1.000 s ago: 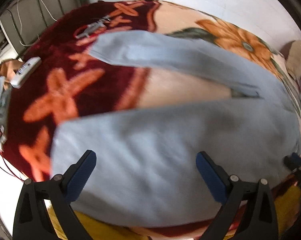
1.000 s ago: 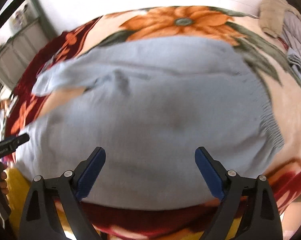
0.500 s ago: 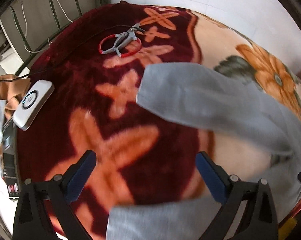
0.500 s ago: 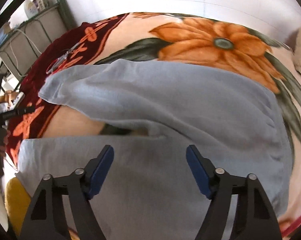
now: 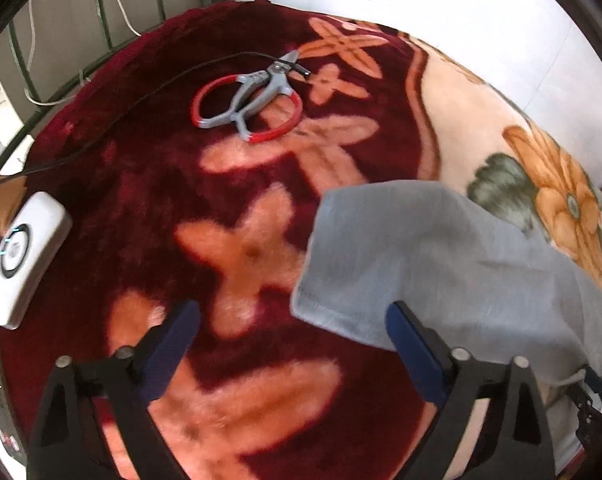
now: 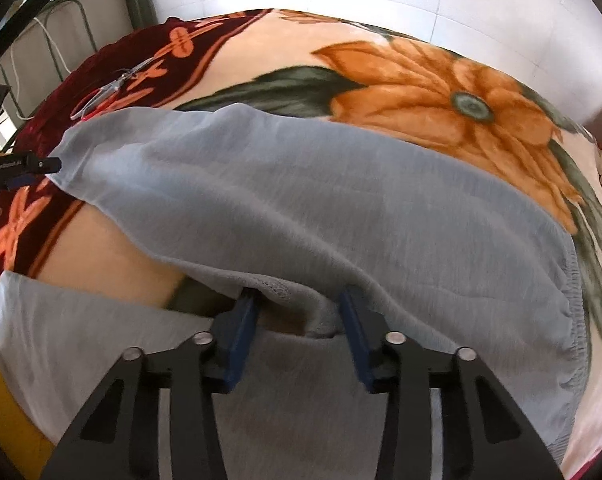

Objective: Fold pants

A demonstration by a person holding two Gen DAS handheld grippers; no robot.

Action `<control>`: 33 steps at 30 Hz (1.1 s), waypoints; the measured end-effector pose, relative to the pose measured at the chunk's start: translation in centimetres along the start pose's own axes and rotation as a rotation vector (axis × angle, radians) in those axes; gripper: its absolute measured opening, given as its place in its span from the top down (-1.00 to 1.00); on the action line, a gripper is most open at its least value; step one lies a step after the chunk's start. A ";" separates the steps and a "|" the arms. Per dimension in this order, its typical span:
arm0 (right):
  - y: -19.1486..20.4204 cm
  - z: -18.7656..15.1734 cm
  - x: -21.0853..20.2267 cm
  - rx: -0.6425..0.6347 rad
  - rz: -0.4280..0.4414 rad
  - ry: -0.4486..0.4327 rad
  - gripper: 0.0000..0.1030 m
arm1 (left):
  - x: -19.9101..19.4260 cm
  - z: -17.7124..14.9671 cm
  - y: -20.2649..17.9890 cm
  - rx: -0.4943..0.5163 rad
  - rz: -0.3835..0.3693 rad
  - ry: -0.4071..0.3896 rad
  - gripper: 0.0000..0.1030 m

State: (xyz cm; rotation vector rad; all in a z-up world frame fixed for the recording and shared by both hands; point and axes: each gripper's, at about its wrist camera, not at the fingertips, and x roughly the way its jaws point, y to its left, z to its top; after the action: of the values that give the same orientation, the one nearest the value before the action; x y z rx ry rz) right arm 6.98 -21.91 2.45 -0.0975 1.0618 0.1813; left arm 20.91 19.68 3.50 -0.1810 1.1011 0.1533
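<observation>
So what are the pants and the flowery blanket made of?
The pants look like soft grey knitted cotton, matte, with a gathered elastic waist; the exact fibre is unclear. The blanket looks like plush synthetic fleece: its pile is fuzzy and slightly shiny.

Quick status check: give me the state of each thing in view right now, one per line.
Grey pants: unfolded, legs spread apart on the blanket.
Left gripper: open, nothing between the fingers, beside the far leg's cuff.
Right gripper: jaws just closing around the crotch seam; grip not confirmed.
Pruning shears: closed, lying on the blanket.
White device: lying flat.
</observation>
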 end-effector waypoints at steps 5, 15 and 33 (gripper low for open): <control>-0.8 0.0 -0.2 0.041 0.005 -0.002 0.75 | 1.2 0.0 -0.3 -0.043 -0.084 0.050 0.17; -0.6 -3.2 -5.9 0.038 0.065 -0.061 0.86 | -2.2 -1.8 0.8 -0.026 -0.117 0.019 0.92; -1.0 -9.8 -5.4 -0.063 0.037 0.125 0.86 | -2.8 -2.3 -0.3 0.043 -0.173 0.013 0.34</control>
State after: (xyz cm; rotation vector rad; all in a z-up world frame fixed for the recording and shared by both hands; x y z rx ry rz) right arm -3.85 -25.05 2.41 -0.1475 1.1830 0.2447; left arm 17.75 18.79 5.04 -0.2376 1.0952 -0.0264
